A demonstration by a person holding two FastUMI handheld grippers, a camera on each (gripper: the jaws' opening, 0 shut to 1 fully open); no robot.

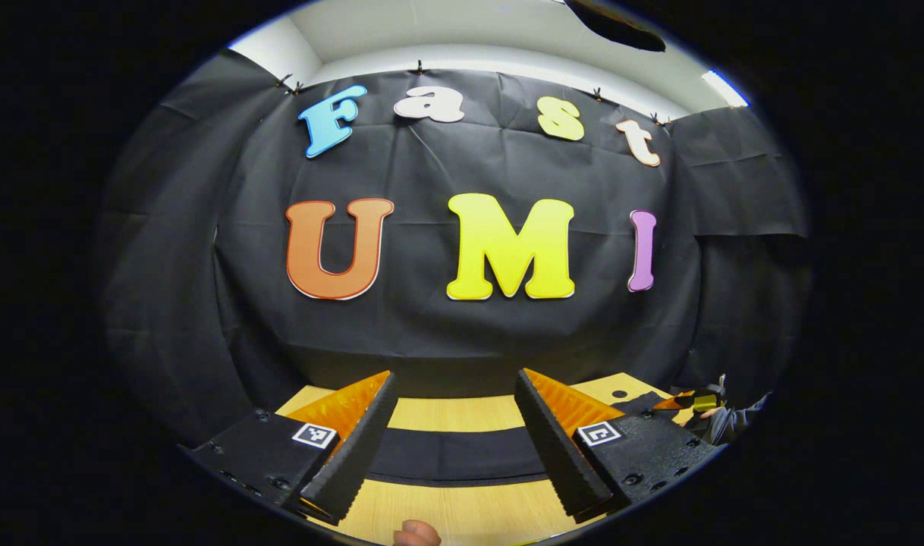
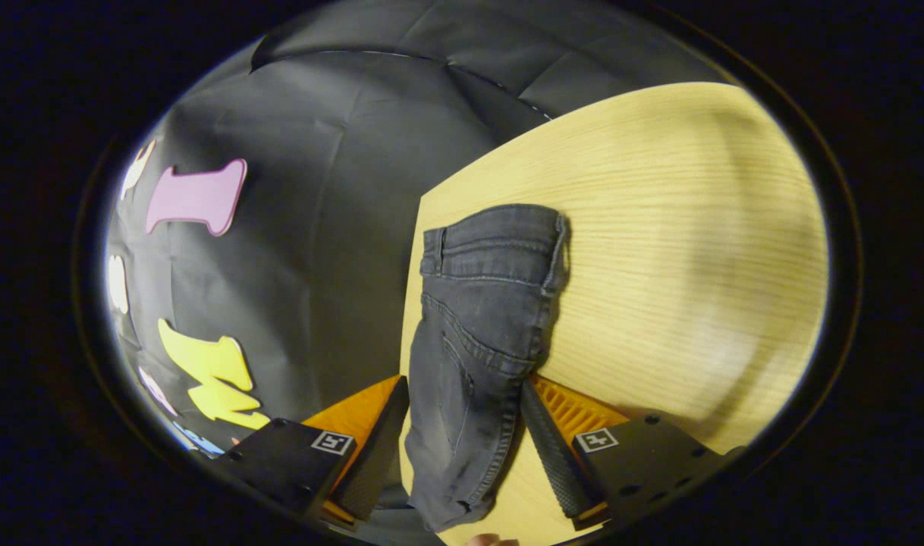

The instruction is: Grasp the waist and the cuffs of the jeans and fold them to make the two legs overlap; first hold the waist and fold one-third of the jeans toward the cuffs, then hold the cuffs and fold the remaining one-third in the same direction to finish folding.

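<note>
Between your right gripper's (image 2: 462, 447) wide-spread fingers lie the jeans (image 2: 481, 334), long axis running straight ahead to the waist at the far end, along the table (image 2: 697, 250) edge. Your left gripper (image 1: 454, 444), also wide and empty, straddles a dark band of cloth beyond.

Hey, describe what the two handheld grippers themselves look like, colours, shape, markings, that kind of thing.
Both match. The left gripper has two wedge-shaped fingers with black ribbed pads on their inner faces and orange ridged backs, mounted on black plates with screws. Each plate carries a small square black-and-white marker. The right gripper shows the same black pads, orange backs and square markers. No cables visible.
</note>
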